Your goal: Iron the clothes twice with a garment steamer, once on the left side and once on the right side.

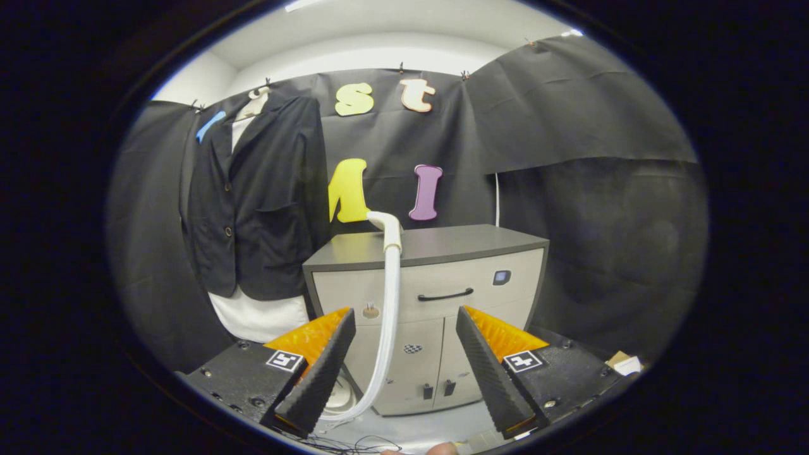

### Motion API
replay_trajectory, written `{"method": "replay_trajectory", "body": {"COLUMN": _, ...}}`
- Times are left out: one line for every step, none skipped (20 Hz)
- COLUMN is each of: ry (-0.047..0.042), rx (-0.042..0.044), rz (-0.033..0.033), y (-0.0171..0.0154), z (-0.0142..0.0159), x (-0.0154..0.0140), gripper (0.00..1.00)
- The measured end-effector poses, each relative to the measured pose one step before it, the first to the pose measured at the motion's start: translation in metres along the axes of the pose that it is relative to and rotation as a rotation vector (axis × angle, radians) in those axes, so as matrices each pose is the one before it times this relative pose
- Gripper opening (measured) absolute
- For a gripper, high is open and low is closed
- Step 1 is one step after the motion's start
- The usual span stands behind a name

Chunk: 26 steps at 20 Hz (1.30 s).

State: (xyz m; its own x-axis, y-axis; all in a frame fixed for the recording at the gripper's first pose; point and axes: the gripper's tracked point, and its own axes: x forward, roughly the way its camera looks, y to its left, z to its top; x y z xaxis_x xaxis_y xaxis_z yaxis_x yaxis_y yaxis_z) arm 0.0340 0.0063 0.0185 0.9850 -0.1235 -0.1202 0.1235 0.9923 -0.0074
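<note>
Gripper: the gripper point(401, 366) has its two fingers spread wide apart, and nothing is held between them.
Steamer head: the garment steamer's nozzle point(387, 224) rests at the front edge of the cabinet top, beyond the fingers and a little to the left of their middle line.
Hose: the white hose point(389, 316) hangs down from the nozzle in front of the cabinet and passes through the gap between the fingers, then bends toward the base point(341, 395) near the floor, which is partly hidden behind the left finger.
Clothes: the dark jacket point(259, 202) hangs on the booth wall, left of the cabinet point(430, 303) and well apart from the fingers; a white garment point(262, 316) shows under its lower edge.
Step in hand: by judgement, the reach for the steamer head, since no ironing can start before it is taken.
How to do it well: the person should bring the fingers up to the stiff upper part just below the nozzle, not the soft hose, and center it between them before closing.
Care: a hold on the hose alone would probably let the head swing; the hose needs slack to reach the jacket.
Remaining: both passes, left side and right side, are not yet done.
</note>
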Motion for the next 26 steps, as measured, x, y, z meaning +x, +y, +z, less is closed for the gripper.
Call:
{"method": "replay_trajectory", "body": {"ry": 0.02217, "rx": 0.00299, "rz": -0.00469, "y": 0.00085, "z": 0.00393, "x": 0.00481, "gripper": 1.00}}
{"method": "replay_trajectory", "body": {"ry": 0.02404, "rx": -0.00159, "rz": -0.00250, "y": 0.00150, "z": 0.00645, "x": 0.00669, "gripper": 1.00}}
{"method": "replay_trajectory", "body": {"ry": 0.02647, "rx": -0.00757, "rz": 0.00412, "y": 0.00262, "z": 0.00749, "x": 0.00735, "gripper": 1.00}}
{"method": "replay_trajectory", "body": {"ry": 0.01695, "rx": -0.01886, "rz": 0.02275, "y": 0.00663, "z": 0.00969, "x": 0.00698, "gripper": 1.00}}
{"method": "replay_trajectory", "body": {"ry": -0.00229, "rx": -0.02231, "rz": 0.01721, "y": 0.00628, "z": 0.01576, "x": 0.00979, "gripper": 1.00}}
{"method": "replay_trajectory", "body": {"ry": 0.00179, "rx": -0.02016, "rz": 0.00828, "y": 0.00231, "z": 0.01108, "x": 0.01005, "gripper": 1.00}}
{"method": "replay_trajectory", "body": {"ry": 0.00844, "rx": -0.02563, "rz": 0.01298, "y": 0.00445, "z": 0.01265, "x": 0.01381, "gripper": 1.00}}
{"method": "replay_trajectory", "body": {"ry": 0.01020, "rx": -0.02385, "rz": 0.00465, "y": 0.00233, "z": 0.00916, "x": 0.01397, "gripper": 1.00}}
{"method": "replay_trajectory", "body": {"ry": 0.01395, "rx": -0.02011, "rz": 0.00029, "y": 0.00027, "z": 0.01075, "x": 0.01544, "gripper": 1.00}}
{"method": "replay_trajectory", "body": {"ry": 0.01308, "rx": -0.00485, "rz": 0.00020, "y": -0.00174, "z": 0.00924, "x": 0.01541, "gripper": 1.00}}
{"method": "replay_trajectory", "body": {"ry": 0.02159, "rx": 0.00452, "rz": 0.00962, "y": 0.00048, "z": 0.00829, "x": 0.01452, "gripper": 1.00}}
{"method": "replay_trajectory", "body": {"ry": 0.01614, "rx": 0.00780, "rz": 0.01806, "y": 0.00176, "z": 0.00767, "x": 0.01510, "gripper": 1.00}}
{"method": "replay_trajectory", "body": {"ry": 0.02389, "rx": 0.00658, "rz": 0.01913, "y": 0.00119, "z": 0.00954, "x": 0.01878, "gripper": 1.00}}
{"method": "replay_trajectory", "body": {"ry": 0.03182, "rx": 0.00324, "rz": 0.00896, "y": -0.00231, "z": 0.00598, "x": 0.01456, "gripper": 1.00}}
{"method": "replay_trajectory", "body": {"ry": 0.03686, "rx": 0.00039, "rz": 0.00778, "y": -0.00112, "z": 0.00388, "x": 0.01545, "gripper": 1.00}}
{"method": "replay_trajectory", "body": {"ry": 0.03656, "rx": 0.00494, "rz": -0.00079, "y": -0.00218, "z": 0.00339, "x": 0.01431, "gripper": 1.00}}
{"method": "replay_trajectory", "body": {"ry": 0.03650, "rx": 0.00541, "rz": -0.00232, "y": -0.00227, "z": 0.00208, "x": 0.01379, "gripper": 1.00}}
{"method": "replay_trajectory", "body": {"ry": 0.03295, "rx": 0.00995, "rz": -0.01493, "y": -0.00588, "z": 0.00054, "x": 0.01427, "gripper": 1.00}}
{"method": "replay_trajectory", "body": {"ry": 0.02900, "rx": -0.00240, "rz": 0.00506, "y": -0.00051, "z": 0.00306, "x": 0.01204, "gripper": 1.00}}
{"method": "replay_trajectory", "body": {"ry": 0.02343, "rx": -0.00563, "rz": -0.00437, "y": -0.00152, "z": 0.00119, "x": 0.01386, "gripper": 1.00}}
{"method": "replay_trajectory", "body": {"ry": 0.03342, "rx": -0.00849, "rz": -0.01345, "y": -0.00133, "z": 0.00067, "x": 0.01181, "gripper": 0.98}}
{"method": "replay_trajectory", "body": {"ry": 0.03376, "rx": -0.00366, "rz": -0.01002, "y": -0.00256, "z": -0.00261, "x": 0.01267, "gripper": 0.97}}
{"method": "replay_trajectory", "body": {"ry": 0.03186, "rx": 0.00063, "rz": -0.00071, "y": -0.00175, "z": -0.00240, "x": 0.00769, "gripper": 0.94}}
{"method": "replay_trajectory", "body": {"ry": 0.02168, "rx": 0.00005, "rz": -0.00442, "y": -0.00324, "z": 0.00042, "x": 0.00670, "gripper": 0.91}}
{"method": "replay_trajectory", "body": {"ry": 0.01917, "rx": 0.00238, "rz": -0.00350, "y": -0.00035, "z": -0.00042, "x": 0.00518, "gripper": 0.85}}
{"method": "replay_trajectory", "body": {"ry": 0.01860, "rx": 0.00431, "rz": 0.00888, "y": 0.00266, "z": -0.00401, "x": -0.00182, "gripper": 0.82}}
